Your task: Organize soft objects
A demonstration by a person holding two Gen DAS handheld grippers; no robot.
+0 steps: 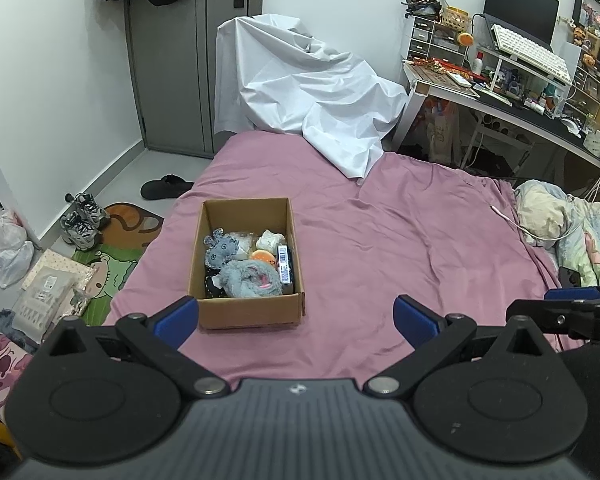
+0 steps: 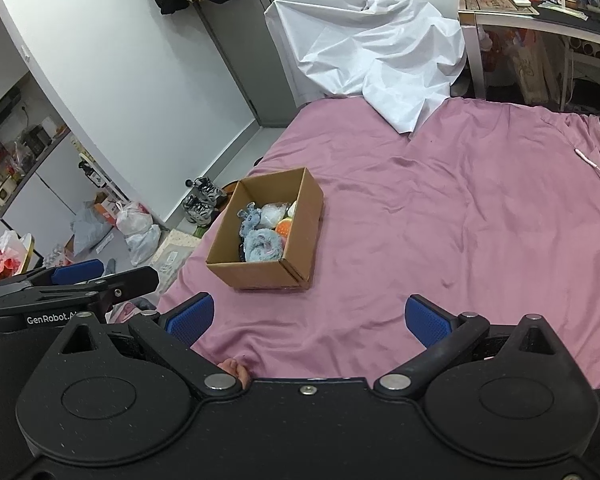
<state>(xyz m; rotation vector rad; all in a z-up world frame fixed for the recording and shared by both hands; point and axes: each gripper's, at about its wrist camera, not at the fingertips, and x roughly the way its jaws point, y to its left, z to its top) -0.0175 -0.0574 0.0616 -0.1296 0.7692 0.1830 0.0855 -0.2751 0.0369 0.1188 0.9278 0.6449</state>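
A brown cardboard box (image 1: 249,312) stands on the pink bed sheet (image 1: 400,248). It holds several soft things: a grey plush toy (image 1: 219,248), a grey fluffy piece (image 1: 249,278), an orange ball (image 1: 263,257), a white bundle (image 1: 271,240). The box also shows in the right wrist view (image 2: 256,276), with the fluffy piece (image 2: 263,245) inside. My left gripper (image 1: 296,320) is open and empty, just in front of the box. My right gripper (image 2: 309,320) is open and empty, nearer than the box. The right gripper also shows at the right edge of the left wrist view (image 1: 572,300).
A white sheet (image 1: 300,92) drapes over something at the bed's far end. A cluttered desk (image 1: 520,92) stands at the right. A bundled quilt (image 1: 572,228) lies on the bed's right side. Shoes (image 1: 82,220), bags and a mat lie on the floor at the left.
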